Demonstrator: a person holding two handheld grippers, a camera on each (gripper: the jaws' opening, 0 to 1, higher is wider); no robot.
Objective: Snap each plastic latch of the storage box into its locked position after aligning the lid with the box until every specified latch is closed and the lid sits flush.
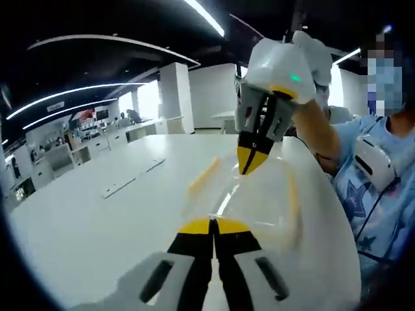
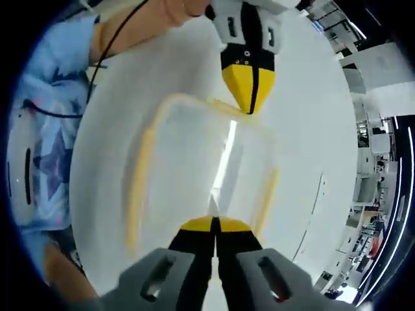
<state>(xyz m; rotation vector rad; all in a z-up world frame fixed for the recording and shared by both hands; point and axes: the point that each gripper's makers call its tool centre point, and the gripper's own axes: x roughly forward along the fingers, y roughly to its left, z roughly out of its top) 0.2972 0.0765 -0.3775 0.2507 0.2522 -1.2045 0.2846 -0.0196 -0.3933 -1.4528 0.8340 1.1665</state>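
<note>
A clear plastic lid with a yellow latch along each long side is held tilted over the white table. My left gripper is shut on the lid's near short edge. My right gripper comes in from the upper right, shut on the opposite short edge. In the right gripper view the lid stretches between my right gripper at the bottom and the left gripper at the top. Yellow latches run down both of its sides. I cannot tell whether the box body is under the lid.
A person in a light blue star-print shirt stands close at the table's edge. Flat inlaid strips sit in the tabletop to the left. Office desks and white pillars lie beyond the table.
</note>
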